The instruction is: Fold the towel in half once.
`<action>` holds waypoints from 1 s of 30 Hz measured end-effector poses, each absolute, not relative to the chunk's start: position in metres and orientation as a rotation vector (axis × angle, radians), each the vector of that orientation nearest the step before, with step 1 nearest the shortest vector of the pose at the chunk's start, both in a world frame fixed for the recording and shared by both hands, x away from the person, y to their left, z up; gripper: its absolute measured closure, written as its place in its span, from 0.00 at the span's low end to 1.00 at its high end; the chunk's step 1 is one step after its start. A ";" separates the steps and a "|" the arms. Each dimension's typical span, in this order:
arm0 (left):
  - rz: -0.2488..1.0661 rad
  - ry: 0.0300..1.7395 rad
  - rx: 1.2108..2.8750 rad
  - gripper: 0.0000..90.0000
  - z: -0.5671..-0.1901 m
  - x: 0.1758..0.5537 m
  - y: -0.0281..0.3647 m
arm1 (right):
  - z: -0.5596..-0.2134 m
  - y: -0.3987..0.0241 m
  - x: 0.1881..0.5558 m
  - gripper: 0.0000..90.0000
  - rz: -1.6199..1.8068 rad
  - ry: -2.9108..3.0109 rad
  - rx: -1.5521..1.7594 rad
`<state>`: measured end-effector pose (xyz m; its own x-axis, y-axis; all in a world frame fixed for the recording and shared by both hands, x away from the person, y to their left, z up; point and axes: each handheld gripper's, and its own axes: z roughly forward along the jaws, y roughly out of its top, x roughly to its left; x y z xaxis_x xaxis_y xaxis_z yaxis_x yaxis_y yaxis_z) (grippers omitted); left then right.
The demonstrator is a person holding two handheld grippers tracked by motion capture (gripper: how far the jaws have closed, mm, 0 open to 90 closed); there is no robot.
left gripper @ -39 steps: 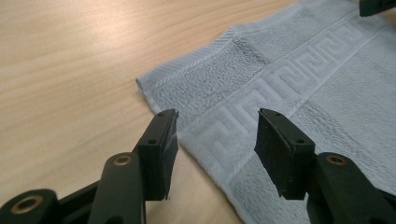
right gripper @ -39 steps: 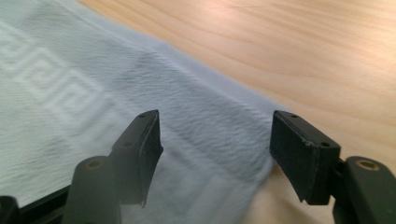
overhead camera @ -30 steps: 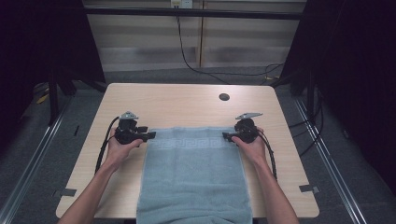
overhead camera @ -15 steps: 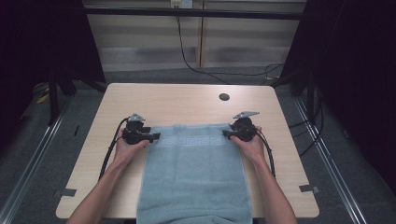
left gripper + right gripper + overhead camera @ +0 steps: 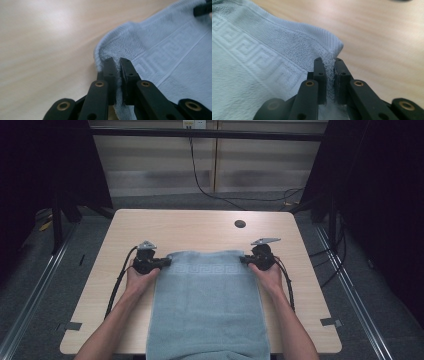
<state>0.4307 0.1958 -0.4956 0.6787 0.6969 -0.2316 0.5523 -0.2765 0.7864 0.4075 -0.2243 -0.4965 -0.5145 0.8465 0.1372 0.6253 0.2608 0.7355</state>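
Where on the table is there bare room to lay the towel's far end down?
Bare wood lies beyond the towel, up to the far edge, except the dark hole. Narrow strips flank it; the forearms cross them, so they are crowded.

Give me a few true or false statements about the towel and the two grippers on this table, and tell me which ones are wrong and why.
1. The left gripper is shut on the towel at a far corner. True.
2. The right gripper hangs open above the table. False: its jaws have just closed and pinch the towel's other far corner.
3. The towel is light blue with a key-pattern border. True.
4. The towel is rolled into a tight bundle. False: it lies spread flat, its near end hanging over the table's near edge.
5. A small dark round spot sits on the table beyond the towel. True.
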 end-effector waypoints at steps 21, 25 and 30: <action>0.305 0.876 1.759 0.94 -0.375 0.471 0.199 | -0.375 -0.237 0.452 0.93 1.297 2.003 1.282; 0.336 0.847 1.700 0.94 -0.338 0.475 0.199 | -0.337 -0.240 0.456 0.93 1.333 1.949 1.236; 0.368 0.781 1.699 0.94 -0.316 0.462 0.199 | -0.298 -0.239 0.448 0.93 1.402 1.893 1.166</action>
<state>0.4624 0.1994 -0.3157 0.7272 0.6679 -0.1587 0.3034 -0.1053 0.9470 0.4479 -0.2394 -0.2977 -0.5029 0.8597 0.0894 0.3362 0.0992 0.9366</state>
